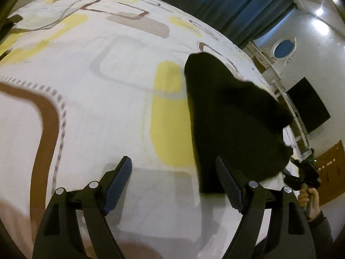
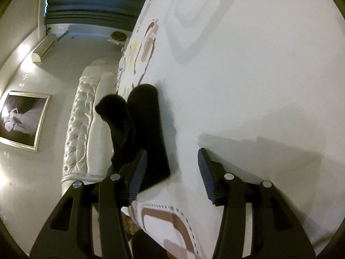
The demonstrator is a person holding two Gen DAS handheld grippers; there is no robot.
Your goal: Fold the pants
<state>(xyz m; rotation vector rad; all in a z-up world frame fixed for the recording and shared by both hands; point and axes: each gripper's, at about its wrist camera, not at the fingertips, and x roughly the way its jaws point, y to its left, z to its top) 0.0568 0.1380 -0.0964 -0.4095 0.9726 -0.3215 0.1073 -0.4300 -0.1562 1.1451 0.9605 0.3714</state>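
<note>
Pants (image 1: 230, 125) run lengthwise away from my wide-open, empty left gripper (image 1: 174, 185), nearest its right finger; right gripper (image 2: 172, 172) likewise open, empty.

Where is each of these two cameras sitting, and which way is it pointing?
Left wrist view: sits on the left hand-held gripper, looking across the patterned bed cover at black pants; the person's right hand shows.
Right wrist view: sits on the right hand-held gripper, facing the pants at the bed's edge, headboard beyond.
Both share pants and bed cover.
</note>
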